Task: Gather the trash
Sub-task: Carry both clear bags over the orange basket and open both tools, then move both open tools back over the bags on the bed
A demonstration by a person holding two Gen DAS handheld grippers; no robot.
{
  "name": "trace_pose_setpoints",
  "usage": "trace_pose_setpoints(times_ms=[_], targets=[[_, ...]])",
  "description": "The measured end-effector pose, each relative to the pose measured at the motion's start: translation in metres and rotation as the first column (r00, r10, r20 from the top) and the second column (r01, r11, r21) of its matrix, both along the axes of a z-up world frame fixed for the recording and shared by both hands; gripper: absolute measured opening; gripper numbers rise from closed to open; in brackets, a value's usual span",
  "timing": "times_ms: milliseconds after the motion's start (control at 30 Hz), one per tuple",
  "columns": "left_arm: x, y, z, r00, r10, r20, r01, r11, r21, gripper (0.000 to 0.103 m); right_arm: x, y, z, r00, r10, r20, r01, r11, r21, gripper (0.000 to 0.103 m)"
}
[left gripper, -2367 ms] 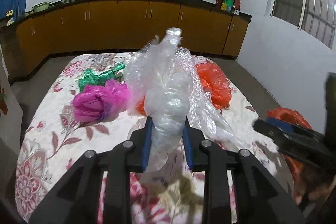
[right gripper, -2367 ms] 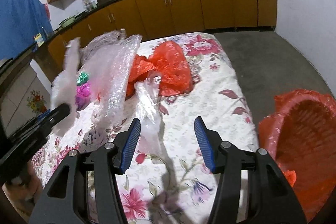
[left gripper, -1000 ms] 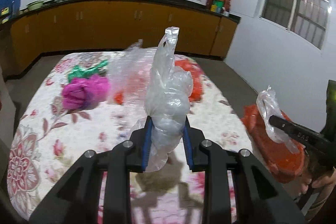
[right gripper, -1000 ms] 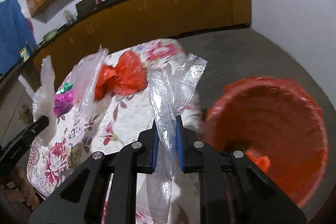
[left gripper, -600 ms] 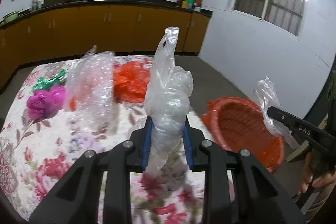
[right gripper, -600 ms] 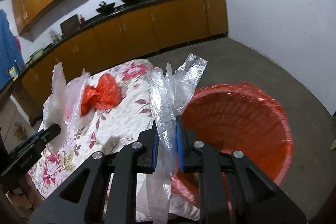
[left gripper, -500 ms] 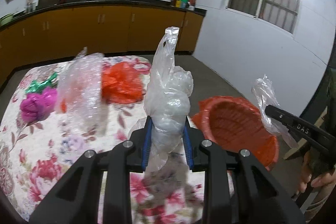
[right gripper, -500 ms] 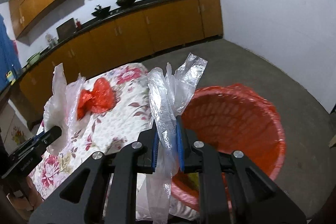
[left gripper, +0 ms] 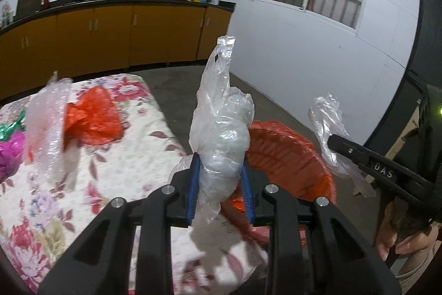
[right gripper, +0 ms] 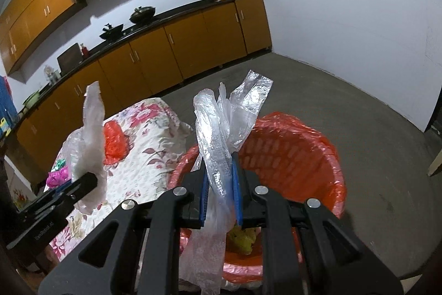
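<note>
Right now two pieces of clear plastic trash are held up in the air. The bigger one, a crumpled clear bag (left gripper: 221, 134), is clamped between the blue pads of the left gripper (left gripper: 219, 184) and stands upright above them, with a loose tail hanging below. The thin clear wrapper (right gripper: 223, 134) is pinched tightly in the right gripper (right gripper: 221, 198), its strips fanning upward and its lower end drooping. Both pieces hang near the red basket (right gripper: 317, 156), which stands on the floor just beside the table's edge; the wrapper sits in front of the basket's rim, and something yellow lies inside the basket. Behind, on the flowered tablecloth (left gripper: 124, 165), a red bag (left gripper: 91, 118) lies toward the far edge, a blurred sheet of bubble wrap (left gripper: 47, 123) stands beside it, and a pink bag (left gripper: 8, 156) with a green scrap (left gripper: 9, 126) lies at the left edge. A person's hand (left gripper: 406, 234) grips the right tool's handle.
</note>
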State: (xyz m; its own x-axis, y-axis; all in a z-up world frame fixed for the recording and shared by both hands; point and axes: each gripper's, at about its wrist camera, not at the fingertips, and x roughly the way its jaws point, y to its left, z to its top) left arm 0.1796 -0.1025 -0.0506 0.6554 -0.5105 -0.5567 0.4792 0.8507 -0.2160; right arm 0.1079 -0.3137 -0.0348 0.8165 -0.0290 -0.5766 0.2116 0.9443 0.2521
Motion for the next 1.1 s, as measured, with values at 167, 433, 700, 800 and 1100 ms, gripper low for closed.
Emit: trace_pose_setpoints(times_ms=[167, 433, 700, 800, 1100], targets=[[0.003, -0.020, -0.004, 0.999, -0.044, -0.013, 0.044, 0.999, -0.004, 0.028, -0.003, -0.011, 0.000, 1.000, -0.023, 0.008, 0.023, 1.000, 0.008, 0.016], [0.010, -0.053, -0.009, 0.994, -0.107, -0.029, 0.107, 0.994, -0.006, 0.028, -0.004, -0.027, 0.001, 0.998, -0.053, 0.021, 0.053, 0.998, 0.024, 0.016], [0.020, -0.076, -0.021, 0.987, -0.146, -0.071, 0.146, 0.989, -0.013, 0.028, -0.003, -0.032, -0.001, 0.998, -0.064, 0.026, 0.063, 0.997, 0.036, 0.016], [0.023, -0.081, -0.026, 0.984, -0.151, -0.090, 0.150, 0.988, -0.019, 0.031, -0.002, -0.035, -0.003, 0.997, -0.065, 0.028, 0.064, 0.997, 0.047, 0.016], [0.030, -0.081, -0.043, 0.978, -0.150, -0.142, 0.149, 0.989, -0.013, 0.045, -0.001, -0.042, -0.006, 0.997, -0.077, 0.012, 0.076, 0.995, 0.071, 0.037]])
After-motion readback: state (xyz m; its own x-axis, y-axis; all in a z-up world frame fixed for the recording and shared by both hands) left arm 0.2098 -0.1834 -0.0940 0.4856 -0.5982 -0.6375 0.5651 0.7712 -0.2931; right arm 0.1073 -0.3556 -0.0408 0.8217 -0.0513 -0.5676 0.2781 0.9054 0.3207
